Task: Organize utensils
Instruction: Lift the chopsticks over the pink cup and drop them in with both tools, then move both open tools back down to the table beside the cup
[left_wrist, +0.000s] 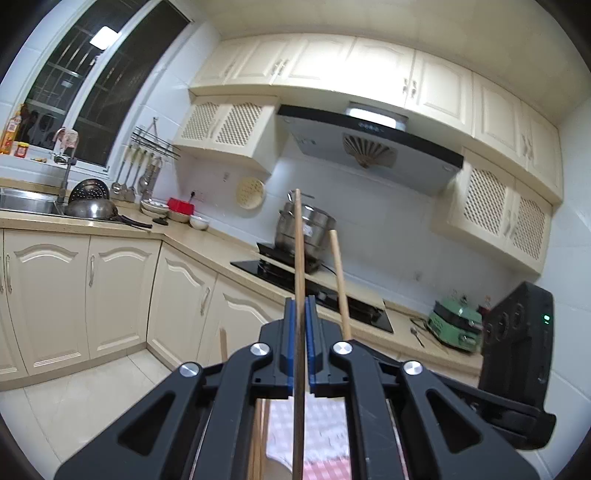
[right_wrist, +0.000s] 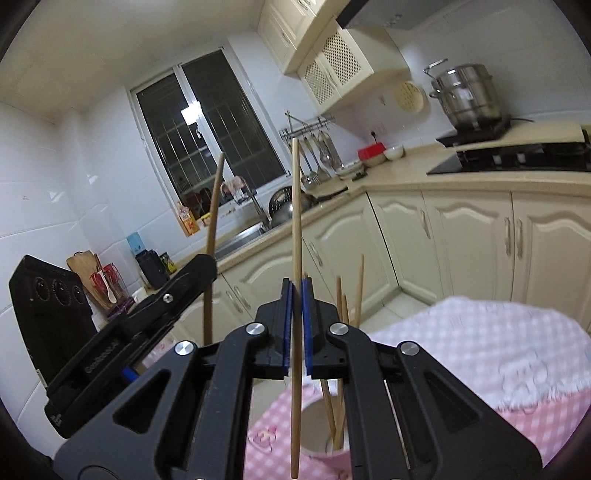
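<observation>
Left wrist view: both my grippers clamp a chopstick apiece, raised before the kitchen counter.

Largest is the counter (left_wrist: 207, 245) running far across the room, with the pink checked cloth (right_wrist: 480, 350) near and below me. My left gripper (left_wrist: 300, 306) is pinched shut on a chopstick (left_wrist: 298, 258) standing upright through its blue pads. My right gripper (right_wrist: 296, 291) is likewise closed tight on its own chopstick (right_wrist: 295, 221), upright too. Just right of it, more chopsticks (right_wrist: 341, 406) stand in a white holder (right_wrist: 317, 417) on the cloth.
</observation>
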